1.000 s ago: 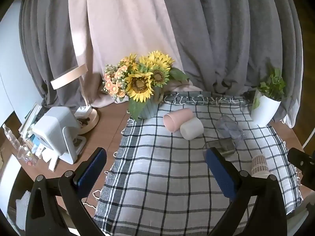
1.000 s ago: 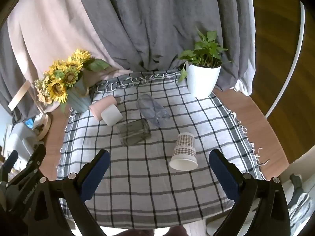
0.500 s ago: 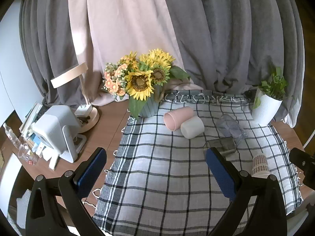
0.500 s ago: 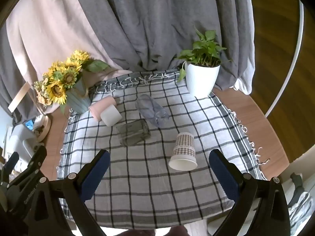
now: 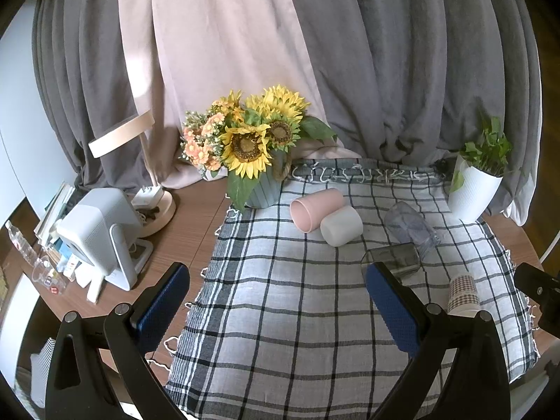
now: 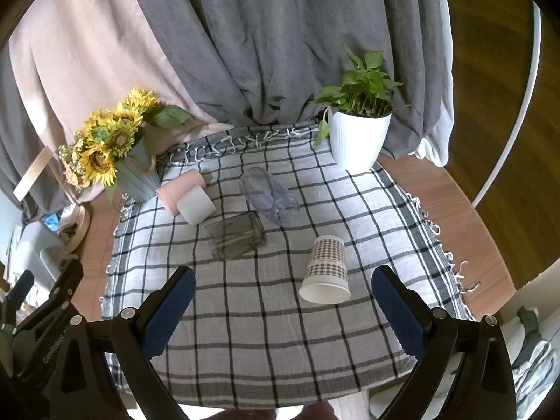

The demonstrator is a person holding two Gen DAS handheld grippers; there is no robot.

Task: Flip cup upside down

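Several cups rest on a checked cloth (image 6: 266,318). A checked paper cup (image 6: 326,268) stands upside down, rim on the cloth; it also shows in the left wrist view (image 5: 462,294). A pink cup (image 6: 179,189), a white cup (image 6: 196,205), a grey glass (image 6: 235,240) and a clear glass (image 6: 268,196) lie on their sides. My right gripper (image 6: 285,309) is open and empty, held above the cloth's near edge, short of the paper cup. My left gripper (image 5: 276,306) is open and empty above the cloth's left part.
A sunflower vase (image 6: 134,171) stands at the cloth's back left, a white plant pot (image 6: 358,140) at the back right. A white device (image 5: 99,234), a lamp base (image 5: 157,206) and small items sit on the wooden table (image 5: 189,224) left of the cloth. Curtains hang behind.
Both grippers have drifted slightly, so the scene sits a little lower in both views. No cup has moved and both jaws stay open.
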